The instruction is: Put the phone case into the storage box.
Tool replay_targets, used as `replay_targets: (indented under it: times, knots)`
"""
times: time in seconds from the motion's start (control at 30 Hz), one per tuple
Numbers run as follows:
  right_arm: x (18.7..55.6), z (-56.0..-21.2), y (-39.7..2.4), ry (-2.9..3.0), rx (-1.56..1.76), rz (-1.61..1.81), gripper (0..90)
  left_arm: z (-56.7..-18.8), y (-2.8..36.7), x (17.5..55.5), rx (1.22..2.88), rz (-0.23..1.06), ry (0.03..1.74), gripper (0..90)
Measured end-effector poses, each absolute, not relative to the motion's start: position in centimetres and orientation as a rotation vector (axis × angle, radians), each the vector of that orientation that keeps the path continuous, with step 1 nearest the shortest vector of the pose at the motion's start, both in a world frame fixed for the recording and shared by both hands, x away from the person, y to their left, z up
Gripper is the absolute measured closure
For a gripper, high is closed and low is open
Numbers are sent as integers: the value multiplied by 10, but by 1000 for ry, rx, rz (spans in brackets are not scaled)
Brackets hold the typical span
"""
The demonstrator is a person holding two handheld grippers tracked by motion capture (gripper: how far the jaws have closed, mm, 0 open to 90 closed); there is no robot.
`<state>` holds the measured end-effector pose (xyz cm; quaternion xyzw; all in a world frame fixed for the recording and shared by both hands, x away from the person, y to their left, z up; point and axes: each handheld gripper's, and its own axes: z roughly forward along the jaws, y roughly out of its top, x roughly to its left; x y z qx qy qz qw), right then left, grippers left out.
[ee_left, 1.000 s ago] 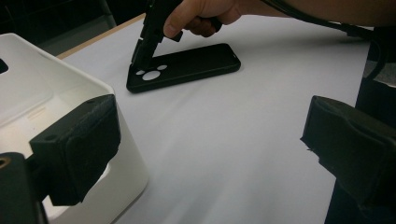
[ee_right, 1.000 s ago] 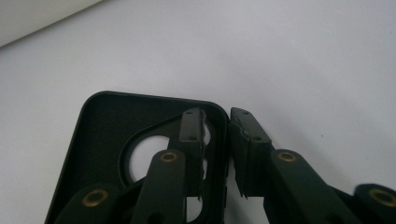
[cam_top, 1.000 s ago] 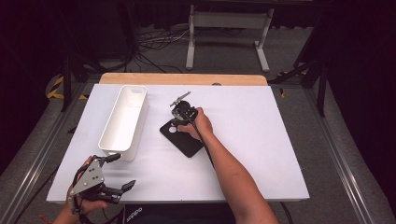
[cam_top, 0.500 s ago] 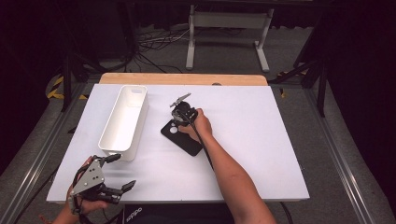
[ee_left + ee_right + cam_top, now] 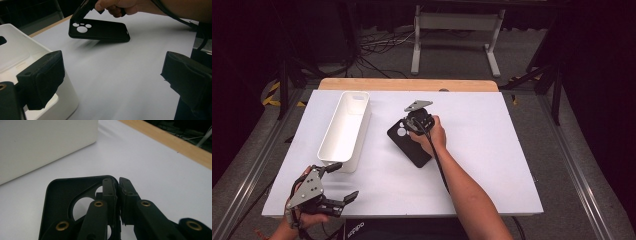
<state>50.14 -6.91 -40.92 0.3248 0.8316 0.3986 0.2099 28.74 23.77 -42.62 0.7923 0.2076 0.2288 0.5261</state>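
A black phone case (image 5: 419, 155) lies mid-table with its camera-hole end tilted up off the white surface. My right gripper (image 5: 408, 127) is shut on that raised end. Its jaws have just been closing, and in the right gripper view my right gripper (image 5: 117, 187) pinches the case (image 5: 60, 195) at its rim. The left gripper view shows the lifted case (image 5: 102, 31) beyond my own pads. Near the front left corner, my left gripper (image 5: 343, 181) stands open with nothing between its fingers, close to the end of the white bin (image 5: 344, 127).
The long white bin (image 5: 15, 57) runs front to back on the left, with its wall (image 5: 37, 145) just beyond the case. A wooden strip (image 5: 407, 84) borders the table's far edge. The white tabletop (image 5: 502, 150) stretches to the right of the case.
The right hand has risen and shifted, and the case's camera end has come up off the table with it. The left gripper has stayed put.
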Motion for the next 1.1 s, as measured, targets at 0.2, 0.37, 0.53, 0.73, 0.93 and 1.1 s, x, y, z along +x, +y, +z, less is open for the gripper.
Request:
replay_targets:
  times: [0.2, 0.37, 0.53, 0.73, 0.93, 1.1]
  knots:
    - [491, -403, -78, 2257, 897, 1164, 847, -418, 233, 287, 1880, 553, 505, 65]
    - [480, -395, -88, 2201, 887, 1207, 848, -407, 225, 287, 1852, 545, 503, 86]
    - [469, -387, -94, 2154, 866, 1243, 849, -400, 211, 291, 1855, 561, 515, 109]
    - [455, -379, -101, 2098, 826, 1285, 849, -388, 190, 297, 1821, 517, 536, 139]
    - [442, -373, -101, 2065, 769, 1296, 849, -379, 164, 313, 1823, 499, 600, 181]
    - [430, -368, -104, 2034, 744, 1324, 848, -378, 151, 326, 1808, 474, 653, 233]
